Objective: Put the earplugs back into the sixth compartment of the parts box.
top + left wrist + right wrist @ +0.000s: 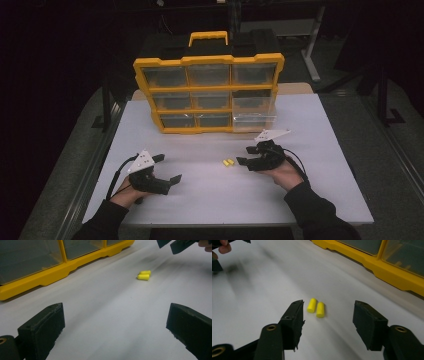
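Earplugs (316, 307) lie just ahead of right hand-held gripper's (328, 315) parted jaws.

Two matt, foam-like yellow earplugs (316, 308) lie on a smooth, matt white counter (210, 190) beside a glossy yellow plastic organizer case (207, 95) with clear plastic drawers (209, 74), while the right claw (328, 317) has rough, matt black rubbery pads (367, 320).
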Motion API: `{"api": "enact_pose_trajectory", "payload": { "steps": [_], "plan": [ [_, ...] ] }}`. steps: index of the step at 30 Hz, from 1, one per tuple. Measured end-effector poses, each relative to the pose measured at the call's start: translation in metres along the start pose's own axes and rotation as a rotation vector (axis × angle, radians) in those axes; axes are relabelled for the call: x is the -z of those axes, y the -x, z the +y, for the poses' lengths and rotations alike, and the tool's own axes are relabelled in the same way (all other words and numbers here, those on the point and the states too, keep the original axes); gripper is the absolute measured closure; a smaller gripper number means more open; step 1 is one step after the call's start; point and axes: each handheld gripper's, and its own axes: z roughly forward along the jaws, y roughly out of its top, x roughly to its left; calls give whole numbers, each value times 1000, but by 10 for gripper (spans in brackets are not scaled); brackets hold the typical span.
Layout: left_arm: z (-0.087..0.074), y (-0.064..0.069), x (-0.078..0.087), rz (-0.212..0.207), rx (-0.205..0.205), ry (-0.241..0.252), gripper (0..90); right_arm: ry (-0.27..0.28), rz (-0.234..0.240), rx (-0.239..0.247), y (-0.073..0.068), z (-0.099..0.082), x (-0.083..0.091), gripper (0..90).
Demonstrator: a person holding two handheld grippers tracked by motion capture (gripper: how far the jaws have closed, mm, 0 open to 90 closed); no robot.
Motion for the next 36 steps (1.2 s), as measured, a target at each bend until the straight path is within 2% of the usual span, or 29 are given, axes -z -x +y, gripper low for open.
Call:
{"api": "enact_pose_trajectory", "payload": {
  "steps": [12, 19, 26, 36],
  "plan": [
    [0, 0, 0, -5, -2, 0, 11, -13, 10, 23, -4, 6, -14, 531],
    [0, 0, 0, -7, -2, 1, 11, -40, 20, 43, -8, 8, -28, 582],
    [0, 0, 0, -12, -1, 4, 11, -68, 30, 32, -7, 8, -39, 657],
    [0, 1, 0, -10, -7, 1, 12, -105, 34, 38, -5, 4, -47, 699]
  ]
}}
